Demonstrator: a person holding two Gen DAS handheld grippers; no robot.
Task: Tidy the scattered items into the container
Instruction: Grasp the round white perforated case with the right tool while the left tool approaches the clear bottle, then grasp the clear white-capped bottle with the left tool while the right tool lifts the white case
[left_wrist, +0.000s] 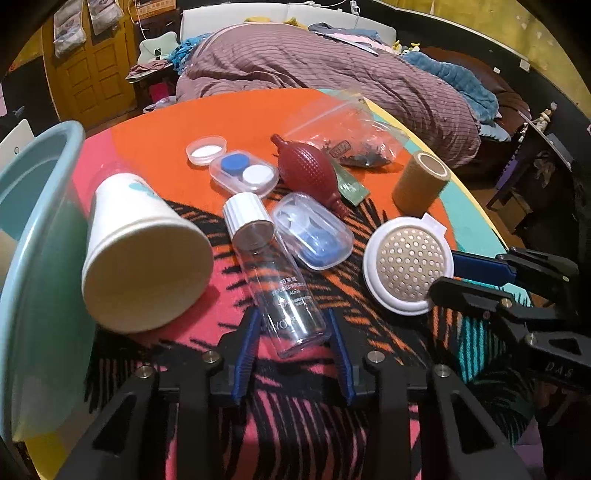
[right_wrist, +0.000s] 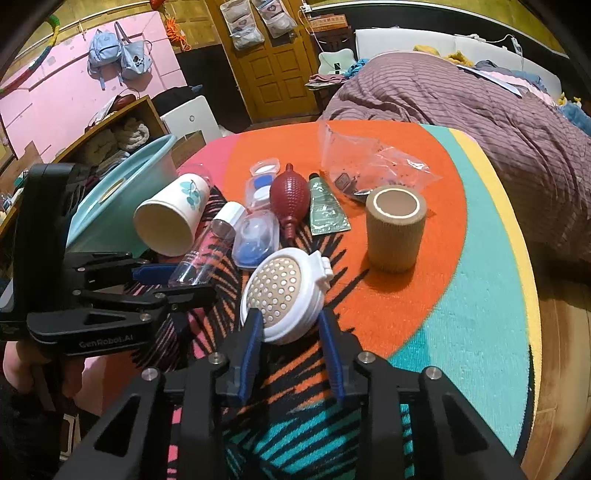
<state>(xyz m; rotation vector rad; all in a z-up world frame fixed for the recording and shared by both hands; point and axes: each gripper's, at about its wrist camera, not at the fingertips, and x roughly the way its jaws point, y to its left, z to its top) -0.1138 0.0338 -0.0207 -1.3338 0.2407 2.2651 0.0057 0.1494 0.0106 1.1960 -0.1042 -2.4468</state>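
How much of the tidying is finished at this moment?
Little shows as done: the pale blue plastic basin shows no items inside, though part is hidden. In hand: the left gripper straddles the clear plastic bottle, the right gripper the round white perforated case. Everything else remains on the table.

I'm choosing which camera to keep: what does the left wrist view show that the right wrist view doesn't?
Only left wrist: the left tongs open around the clear bottle. Only right wrist: the pink wall with hanging backpacks, and a hand. Both: paper cup, blue basin, perforated white case between the open right tongs.
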